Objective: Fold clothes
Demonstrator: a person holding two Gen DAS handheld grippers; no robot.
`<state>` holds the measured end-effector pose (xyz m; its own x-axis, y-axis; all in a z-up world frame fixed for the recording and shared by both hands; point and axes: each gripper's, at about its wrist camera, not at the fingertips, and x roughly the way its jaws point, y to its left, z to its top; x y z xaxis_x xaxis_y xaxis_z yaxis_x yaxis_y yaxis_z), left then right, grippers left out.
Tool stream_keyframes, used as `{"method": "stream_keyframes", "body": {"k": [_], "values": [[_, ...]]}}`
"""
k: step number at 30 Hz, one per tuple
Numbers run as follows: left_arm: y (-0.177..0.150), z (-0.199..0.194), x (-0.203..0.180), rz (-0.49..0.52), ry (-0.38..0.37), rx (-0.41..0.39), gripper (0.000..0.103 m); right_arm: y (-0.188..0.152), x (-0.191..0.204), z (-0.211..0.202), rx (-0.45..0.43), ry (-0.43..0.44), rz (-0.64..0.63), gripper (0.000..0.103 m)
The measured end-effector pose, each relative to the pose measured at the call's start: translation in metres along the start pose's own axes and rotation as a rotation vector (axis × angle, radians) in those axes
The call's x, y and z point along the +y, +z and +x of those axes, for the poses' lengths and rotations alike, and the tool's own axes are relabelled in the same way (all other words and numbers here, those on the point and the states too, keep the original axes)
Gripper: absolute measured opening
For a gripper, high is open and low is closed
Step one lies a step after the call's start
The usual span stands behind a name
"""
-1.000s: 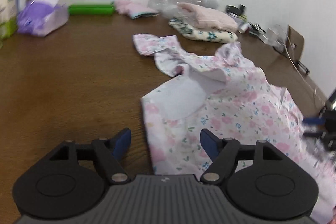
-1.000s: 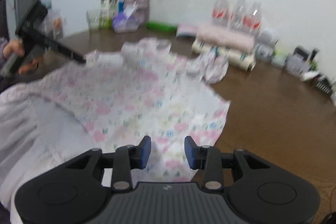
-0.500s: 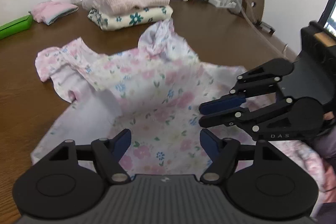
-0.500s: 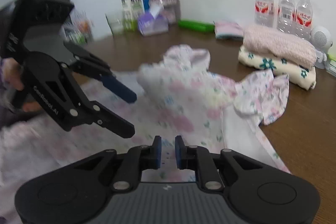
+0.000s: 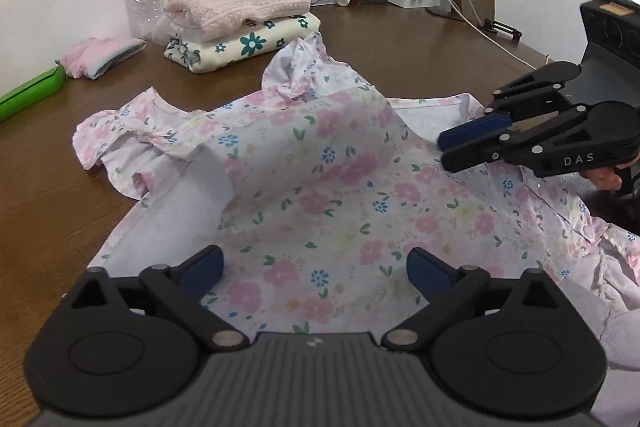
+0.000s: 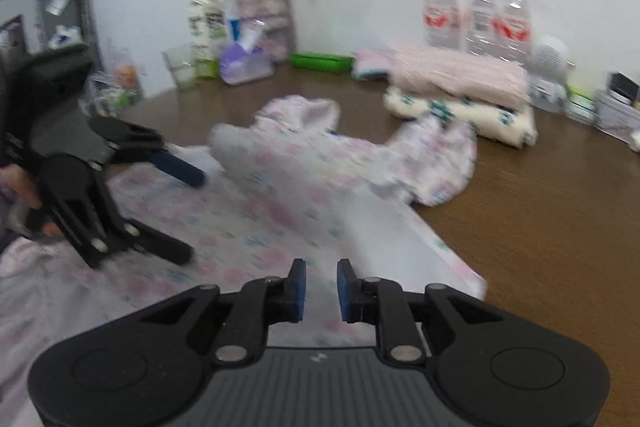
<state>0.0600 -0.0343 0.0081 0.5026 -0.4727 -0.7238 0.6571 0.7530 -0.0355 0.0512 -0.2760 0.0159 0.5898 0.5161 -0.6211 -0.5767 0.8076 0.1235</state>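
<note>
The right gripper point(image 6: 321, 285), nearly pressed together half a second ago, now shows a narrow gap with nothing pinched. The left gripper point(image 5: 314, 267) stays spread wide and has drawn nearer the cloth. The floral dress point(image 5: 320, 187) lies rumpled on the brown table point(image 5: 400, 39), beneath and ahead of both grippers.

Right gripper point(image 6: 321, 285) slightly parted over floral garment point(image 6: 280, 195); left gripper point(image 6: 192, 215) wide apart nearby
</note>
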Motion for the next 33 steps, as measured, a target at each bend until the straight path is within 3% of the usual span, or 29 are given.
{"method": "stream_keyframes", "body": {"k": [5, 8, 10, 14, 21, 27, 33], "values": [[-0.002, -0.002, 0.005, -0.013, -0.006, -0.009, 0.103, -0.002, -0.008, 0.003, 0.008, -0.004, 0.06, 0.013], [-0.006, -0.004, 0.008, -0.017, 0.01, -0.025, 0.103, -0.008, -0.018, -0.008, -0.001, -0.057, 0.098, 0.011], [-0.009, -0.005, 0.01, -0.02, 0.021, -0.035, 0.103, -0.009, -0.014, -0.017, -0.006, -0.091, 0.085, 0.016], [-0.015, -0.008, 0.015, -0.015, 0.012, -0.065, 0.103, -0.018, 0.023, -0.04, -0.078, 0.048, -0.049, 0.015], [-0.019, -0.009, 0.011, 0.018, 0.039, -0.073, 0.103, -0.043, 0.047, -0.04, 0.013, 0.041, -0.159, 0.022], [-0.021, -0.01, 0.013, 0.006, 0.051, -0.082, 0.103, -0.06, 0.037, -0.075, 0.075, -0.042, -0.16, 0.026], [-0.022, -0.01, 0.014, 0.001, 0.057, -0.086, 0.103, -0.066, 0.031, -0.093, 0.114, -0.064, -0.133, 0.027]]}}
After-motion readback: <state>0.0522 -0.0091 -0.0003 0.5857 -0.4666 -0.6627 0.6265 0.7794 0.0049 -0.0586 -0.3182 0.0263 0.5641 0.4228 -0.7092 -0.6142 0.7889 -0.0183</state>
